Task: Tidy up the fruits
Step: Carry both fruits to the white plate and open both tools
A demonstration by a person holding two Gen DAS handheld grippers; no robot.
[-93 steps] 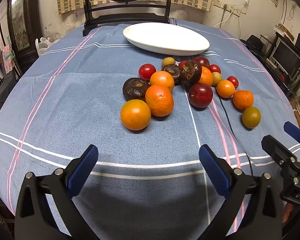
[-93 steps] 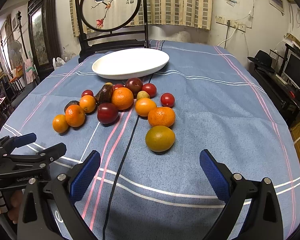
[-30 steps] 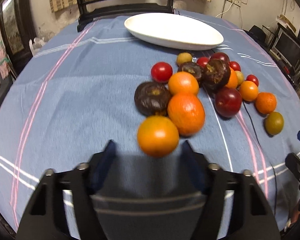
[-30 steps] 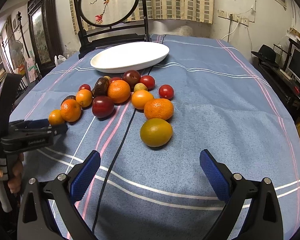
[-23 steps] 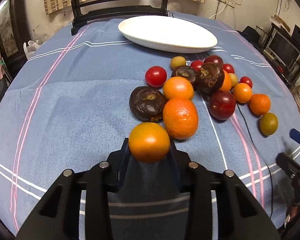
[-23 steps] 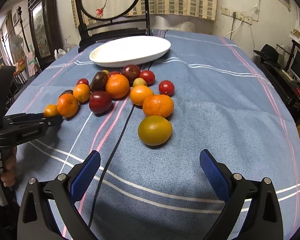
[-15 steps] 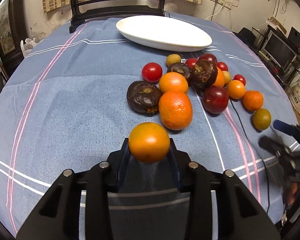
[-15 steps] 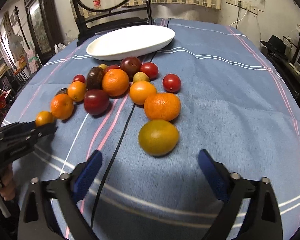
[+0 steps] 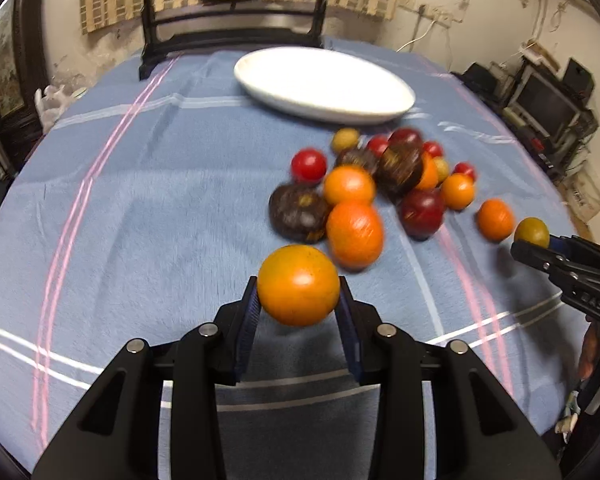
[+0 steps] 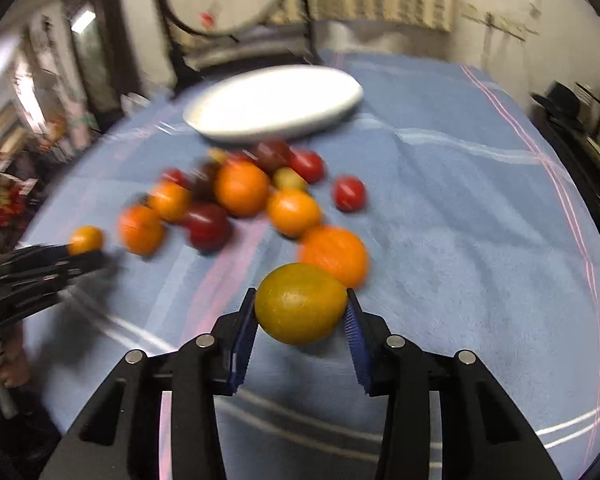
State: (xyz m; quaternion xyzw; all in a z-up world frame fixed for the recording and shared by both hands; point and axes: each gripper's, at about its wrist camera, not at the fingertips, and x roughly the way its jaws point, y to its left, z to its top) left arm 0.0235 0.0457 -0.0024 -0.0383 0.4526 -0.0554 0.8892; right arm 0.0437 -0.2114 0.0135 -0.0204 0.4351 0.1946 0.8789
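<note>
My left gripper (image 9: 299, 304) is shut on a round orange (image 9: 298, 285) and holds it just above the blue tablecloth, near the pile of fruit (image 9: 354, 234). My right gripper (image 10: 301, 314) is shut on a greenish-yellow citrus (image 10: 301, 303), with a large orange (image 10: 334, 255) right behind it. The white oval plate (image 9: 324, 85) lies empty beyond the pile; it also shows in the right wrist view (image 10: 274, 104). Each gripper shows in the other's view, the right one (image 9: 540, 246) and the left one (image 10: 82, 250), each with its fruit.
Oranges, red tomatoes, dark plums and dark brown fruits lie clustered on the round table (image 9: 140, 200). A dark wooden chair (image 9: 236, 36) stands behind the plate. Shelves with a monitor (image 9: 548, 100) stand at the right. The right wrist view is motion-blurred.
The left gripper closed on the nearest orange and lifted it. The right gripper moved forward and closed on the greenish-yellow citrus, which lay free half a second ago.
</note>
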